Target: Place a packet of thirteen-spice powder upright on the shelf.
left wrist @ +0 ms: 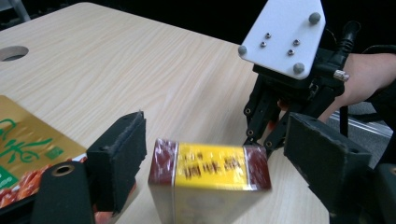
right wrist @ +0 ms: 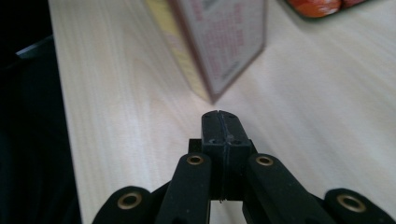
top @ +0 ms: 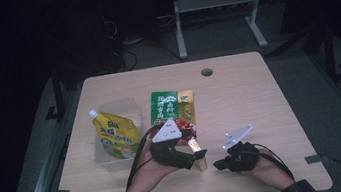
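Claw pads of the left claw [left wrist: 205, 158] are seen standing wide on either side of a small yellow-and-maroon box [left wrist: 210, 179], with a visible gap between each pad and the box's ends, so the box is bracketed but not pressed. That box stands upright on the wooden surface [top: 239, 96], near its front edge and roughly at the middle of its width; in the high view it [top: 200, 158] sits just at the tip of the left claw [top: 195, 157]. The step in hand is judged to be either a release just made or a grasp not yet closed; which of the two cannot be told from these views. If a grasp is meant, the pads would have to be closed squarely on the two maroon ends without the upright box being tipped; if a release, the claw would have to be drawn back straight so that neither pad catches it. The right claw [right wrist: 223, 126] is seen fully closed, pad against pad, with nothing between, and it is pointed at the box [right wrist: 219, 42] from nearby without touching. In the high view the right claw [top: 223, 163] lies at about 3 o'clock from the box. Beyond the box, at about 11 o'clock, a green-and-gold packet [top: 171, 107] lies flat, and farther toward 10 o'clock a yellow spouted pouch [top: 116, 136] leans in a clear container [top: 132, 106].
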Demonstrator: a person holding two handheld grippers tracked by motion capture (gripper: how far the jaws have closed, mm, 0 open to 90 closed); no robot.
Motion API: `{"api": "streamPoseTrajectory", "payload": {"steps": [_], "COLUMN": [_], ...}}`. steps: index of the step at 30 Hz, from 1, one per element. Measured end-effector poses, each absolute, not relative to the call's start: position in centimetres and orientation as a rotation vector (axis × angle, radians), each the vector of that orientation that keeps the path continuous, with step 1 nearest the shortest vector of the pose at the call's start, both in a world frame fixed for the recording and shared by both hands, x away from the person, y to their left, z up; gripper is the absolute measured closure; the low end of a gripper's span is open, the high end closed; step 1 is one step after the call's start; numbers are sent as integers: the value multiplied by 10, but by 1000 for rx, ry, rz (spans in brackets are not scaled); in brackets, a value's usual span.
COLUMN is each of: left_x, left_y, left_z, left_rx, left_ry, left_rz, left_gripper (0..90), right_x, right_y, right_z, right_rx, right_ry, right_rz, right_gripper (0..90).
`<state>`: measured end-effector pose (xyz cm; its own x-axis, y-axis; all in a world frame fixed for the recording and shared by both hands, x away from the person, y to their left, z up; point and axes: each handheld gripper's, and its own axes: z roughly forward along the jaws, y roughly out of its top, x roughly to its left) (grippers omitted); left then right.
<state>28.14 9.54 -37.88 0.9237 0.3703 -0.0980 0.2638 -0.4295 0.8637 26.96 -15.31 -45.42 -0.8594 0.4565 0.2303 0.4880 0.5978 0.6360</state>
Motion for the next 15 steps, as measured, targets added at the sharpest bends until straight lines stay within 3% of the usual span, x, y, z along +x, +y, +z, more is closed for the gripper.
{"api": "streamPoseTrajectory", "payload": {"steps": [15], "left_x": [262], "left_y": [132], "left_z": [-384], "left_rx": [2046], "left_ry": [515], "left_rz": [138], "left_gripper": [169], "right_x": [263], "right_y": [-131], "right_z": [-460], "right_rx": [-771], "right_ry": [-2776], "right_rz": [-1110], "right_gripper": [900]}}
